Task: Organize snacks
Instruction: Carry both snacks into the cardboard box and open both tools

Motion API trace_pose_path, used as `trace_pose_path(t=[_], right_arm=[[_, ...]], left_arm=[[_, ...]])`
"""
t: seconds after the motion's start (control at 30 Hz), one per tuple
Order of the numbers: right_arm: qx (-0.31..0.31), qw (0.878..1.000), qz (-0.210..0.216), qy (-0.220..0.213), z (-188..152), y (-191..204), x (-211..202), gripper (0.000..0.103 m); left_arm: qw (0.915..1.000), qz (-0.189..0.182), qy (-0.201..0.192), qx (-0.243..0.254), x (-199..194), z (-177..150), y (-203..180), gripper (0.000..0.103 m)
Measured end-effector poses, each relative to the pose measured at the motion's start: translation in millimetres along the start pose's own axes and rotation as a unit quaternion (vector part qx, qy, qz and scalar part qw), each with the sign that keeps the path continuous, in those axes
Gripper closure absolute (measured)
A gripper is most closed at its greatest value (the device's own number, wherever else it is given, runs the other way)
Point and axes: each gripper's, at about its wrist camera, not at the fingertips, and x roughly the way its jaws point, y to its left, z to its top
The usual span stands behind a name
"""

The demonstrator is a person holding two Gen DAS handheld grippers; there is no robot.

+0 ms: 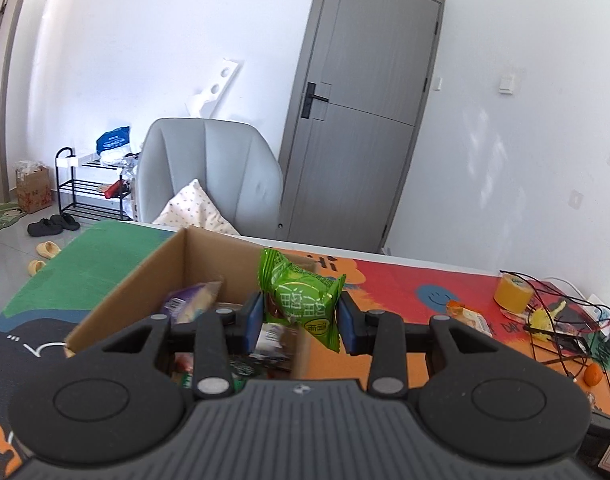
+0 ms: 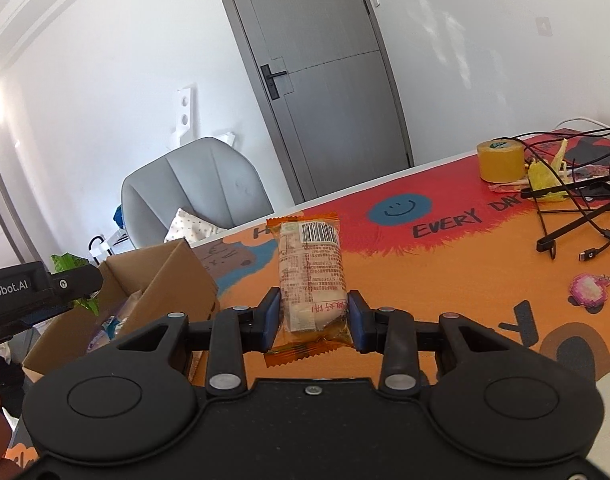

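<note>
My left gripper [image 1: 301,322] is shut on a green snack packet [image 1: 301,296] and holds it above the right side of an open cardboard box [image 1: 145,276] that has several snack packets inside. My right gripper [image 2: 313,320] is shut on an orange-wrapped snack [image 2: 311,276] with a barcode, held above the orange table mat to the right of the same box [image 2: 165,276]. The left gripper's body [image 2: 33,292] shows at the left edge of the right wrist view, over the box.
A colourful mat [image 2: 445,280] covers the table. At its far right lie a yellow tape roll [image 2: 500,160], tangled black cables [image 2: 577,216], a pink keychain [image 2: 589,288], a small orange snack [image 1: 471,318] and a tangerine [image 1: 593,374]. A grey chair [image 1: 209,172] stands behind the table.
</note>
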Motion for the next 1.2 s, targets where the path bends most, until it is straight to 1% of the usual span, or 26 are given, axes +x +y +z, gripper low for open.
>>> trace_pose_path(t=[0.3, 0.53, 0.67, 0.7, 0.73, 0.77, 0.8, 0.83, 0.9, 1.0, 1.2], right_arm=[[-0.014, 0.999, 0.029, -0.008, 1.1, 33.9, 8.8, 0.067], [-0.032, 0.998, 0.048, -0.004, 1.6, 62.5, 16.2, 0.067], [-0.043, 0.998, 0.056, -0.002, 2.2, 77.2, 20.6, 0.067], [-0.046, 0.997, 0.058, -0.002, 2.5, 80.7, 21.2, 0.067], [-0.049, 0.997, 0.061, -0.002, 2.8, 84.0, 21.3, 0.067], [-0.053, 0.997, 0.064, -0.002, 3.1, 88.0, 22.3, 0.067], [-0.055, 0.996, 0.066, -0.001, 3.1, 92.3, 23.3, 0.067], [-0.057, 0.996, 0.068, -0.001, 2.9, 95.4, 23.9, 0.067], [-0.061, 0.995, 0.075, 0.001, 2.6, 103.2, 26.0, 0.067], [-0.067, 0.994, 0.084, 0.005, 1.4, 116.1, 29.1, 0.067], [-0.074, 0.992, 0.102, 0.014, -1.5, 139.6, 34.4, 0.067]], left_arm=[[0.9992, 0.028, 0.005, -0.028, 1.8, 6.4, 44.0, 0.065], [0.9984, 0.035, 0.018, -0.04, 8.4, 7.4, 70.9, 0.063], [0.9978, 0.031, 0.035, -0.047, 15.2, 5.7, 80.2, 0.062], [0.9976, 0.029, 0.039, -0.049, 16.3, 5.2, 82.7, 0.059], [0.9974, 0.025, 0.044, -0.052, 17.6, 5.1, 85.4, 0.051], [0.9972, 0.022, 0.048, -0.053, 18.1, 5.4, 87.6, 0.047], [0.9969, 0.024, 0.051, -0.054, 17.7, 5.5, 89.8, 0.035], [0.9969, 0.026, 0.048, -0.056, 16.4, 6.2, 93.6, 0.03], [0.9973, 0.023, 0.038, -0.06, 10.8, 7.5, 99.1, 0.025], [0.9972, 0.034, 0.025, -0.061, 4.1, 12.2, 108.2, 0.024], [0.9956, 0.055, 0.022, -0.073, -2.1, 18.9, 133.8, 0.023]])
